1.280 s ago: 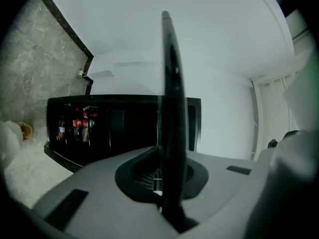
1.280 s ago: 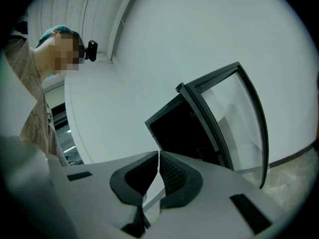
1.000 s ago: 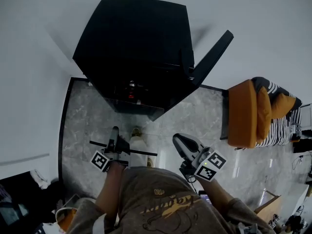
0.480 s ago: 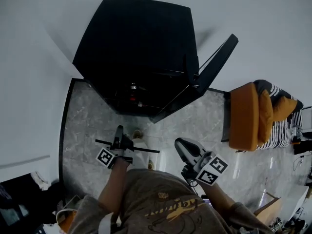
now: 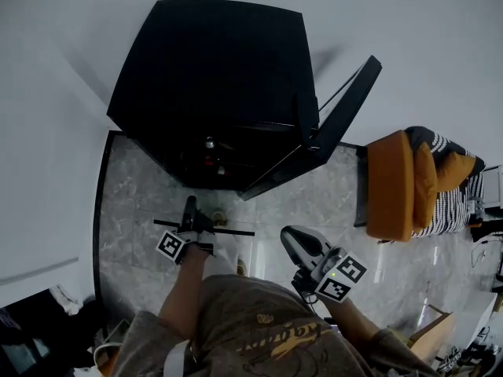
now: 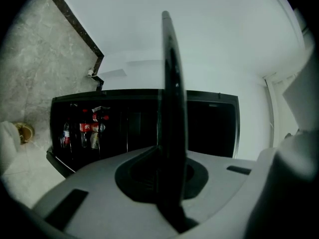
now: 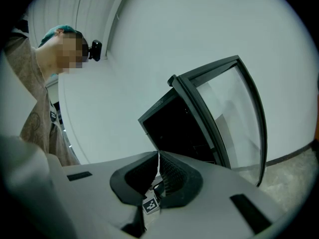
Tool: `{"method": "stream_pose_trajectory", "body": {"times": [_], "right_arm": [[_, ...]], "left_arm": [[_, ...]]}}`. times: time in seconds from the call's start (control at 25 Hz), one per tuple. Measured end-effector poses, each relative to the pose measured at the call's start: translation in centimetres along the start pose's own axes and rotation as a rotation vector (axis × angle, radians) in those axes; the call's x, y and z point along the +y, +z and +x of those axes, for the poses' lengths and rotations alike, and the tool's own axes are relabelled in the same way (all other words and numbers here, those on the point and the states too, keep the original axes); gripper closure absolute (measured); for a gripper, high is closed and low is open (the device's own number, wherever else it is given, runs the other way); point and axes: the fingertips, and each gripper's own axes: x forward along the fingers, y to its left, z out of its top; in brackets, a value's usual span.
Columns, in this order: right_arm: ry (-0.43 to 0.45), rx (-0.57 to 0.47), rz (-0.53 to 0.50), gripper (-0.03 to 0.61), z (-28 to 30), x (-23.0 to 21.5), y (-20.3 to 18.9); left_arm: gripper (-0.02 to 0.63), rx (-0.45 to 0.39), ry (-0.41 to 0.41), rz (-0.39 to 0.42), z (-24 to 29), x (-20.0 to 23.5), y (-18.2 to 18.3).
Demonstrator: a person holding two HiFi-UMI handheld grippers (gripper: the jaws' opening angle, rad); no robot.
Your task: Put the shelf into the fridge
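The black fridge (image 5: pixel 212 61) stands against the wall with its glass door (image 5: pixel 346 100) swung open to the right. Bottles (image 6: pixel 84 128) stand on its lit interior. My left gripper (image 5: pixel 189 210) is shut on the shelf (image 5: pixel 236 231), a thin glass panel with a dark edge, held level just in front of the fridge. In the left gripper view the shelf (image 6: pixel 172 108) runs edge-on between the jaws of the left gripper (image 6: pixel 169 156). My right gripper (image 5: pixel 289 238) hovers to the right of the shelf, apart from it. The right gripper (image 7: pixel 158 157) is shut with nothing in it and faces the open door (image 7: pixel 224 113).
An orange chair (image 5: pixel 393 183) with a striped cushion (image 5: pixel 452 203) stands right of the fridge door. The marble floor (image 5: pixel 134 203) has a dark border along the left wall. Dark clutter (image 5: pixel 23 344) lies bottom left, a cardboard box (image 5: pixel 436 336) bottom right.
The left gripper and the shelf have shifted slightly up toward the fridge opening. The right gripper stays about where it was. The whole view has drifted a little.
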Motion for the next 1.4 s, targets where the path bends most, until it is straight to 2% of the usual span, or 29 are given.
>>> {"method": "stream_pose_trajectory", "body": {"times": [0.84,1.04,1.2,1.4], "right_arm": [[-0.024,0.028,0.017,0.555,2.4,-0.9,-0.3],[-0.03,0.024,0.027,0.555,2.7,-1.4,-0.1],[-0.034,0.03,0.035,0.555,3.0,-1.8,-0.2],[-0.033,0.034,0.045,0.555,3.3,-2.0,-0.2]], "left_arm": [[0.598,-0.025,0.045,-0.006,5.3,3.9,1.0],[0.598,-0.028,0.073,0.031,6.1,5.2,1.4],[0.598,-0.032,0.069,0.015,6.8,5.4,1.4],[0.598,-0.035,0.054,0.036,8.1,5.1,1.4]]}}
